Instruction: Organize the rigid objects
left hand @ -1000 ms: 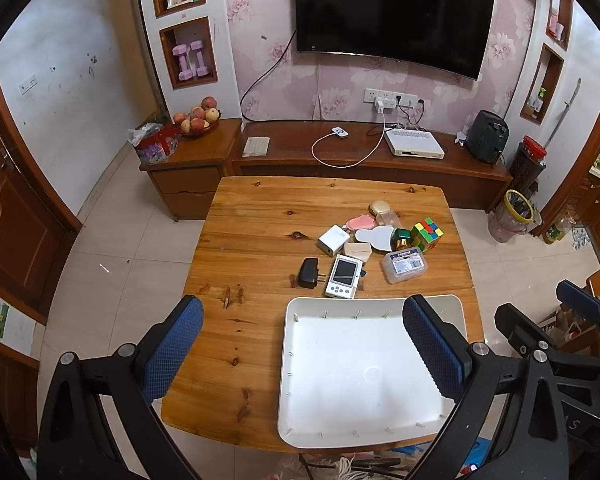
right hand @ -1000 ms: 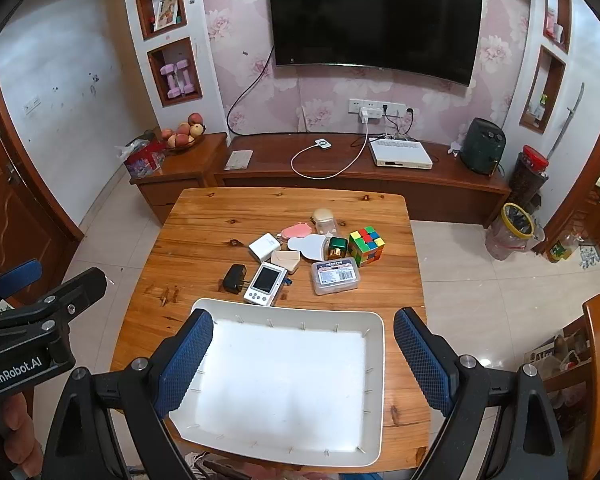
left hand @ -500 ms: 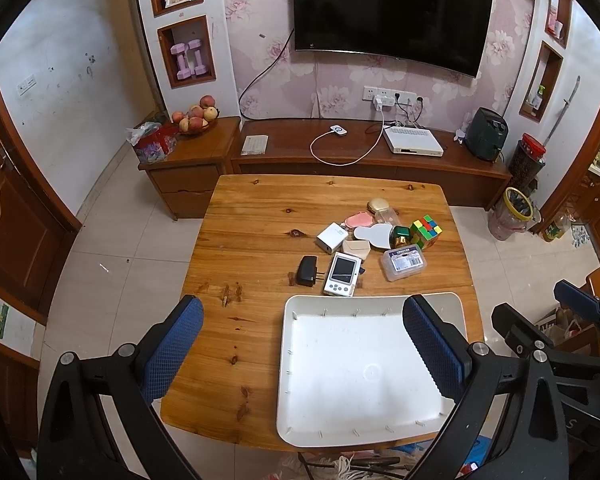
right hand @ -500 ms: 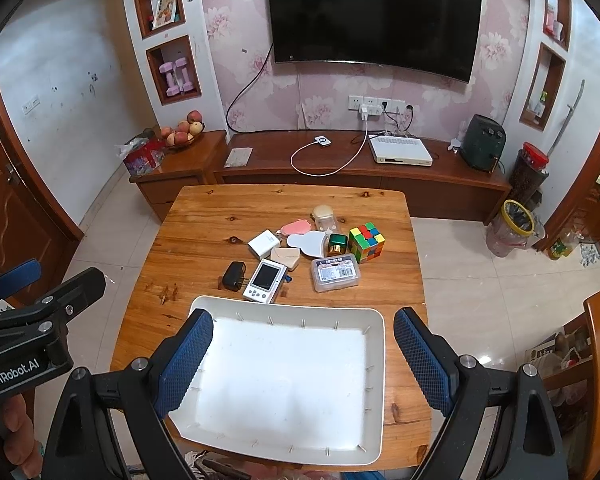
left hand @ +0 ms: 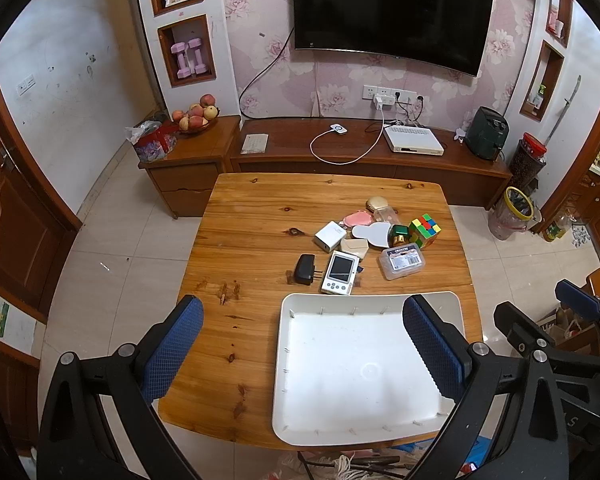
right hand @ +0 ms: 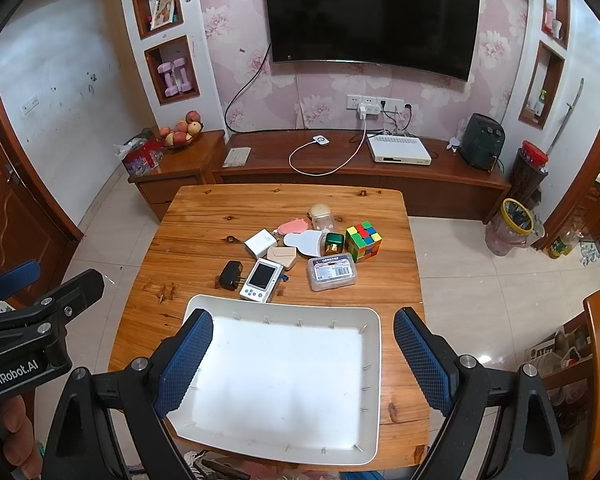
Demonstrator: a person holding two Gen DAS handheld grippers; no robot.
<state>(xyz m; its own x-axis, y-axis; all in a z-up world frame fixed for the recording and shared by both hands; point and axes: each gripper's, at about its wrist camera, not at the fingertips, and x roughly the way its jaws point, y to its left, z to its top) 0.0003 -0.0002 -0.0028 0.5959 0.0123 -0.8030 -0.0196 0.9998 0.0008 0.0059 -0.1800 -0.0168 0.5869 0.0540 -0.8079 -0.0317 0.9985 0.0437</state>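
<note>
Above the glossy wooden table (left hand: 256,216), both the left gripper (left hand: 300,344) and the right gripper (right hand: 302,356) hold their blue textured fingers (right hand: 186,364) wide apart over a smooth white rectangular tray (right hand: 374,344).

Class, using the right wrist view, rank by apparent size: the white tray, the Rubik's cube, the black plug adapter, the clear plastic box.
1. white tray
2. clear plastic box and Rubik's cube: look alike, unranked
3. black plug adapter

Both wrist cameras hang high above the table's (left hand: 252,216) near edge, looking down and toward the television (right hand: 372,20) at twelve o'clock. The left view sits further left; both share the tray (right hand: 374,360).
</note>
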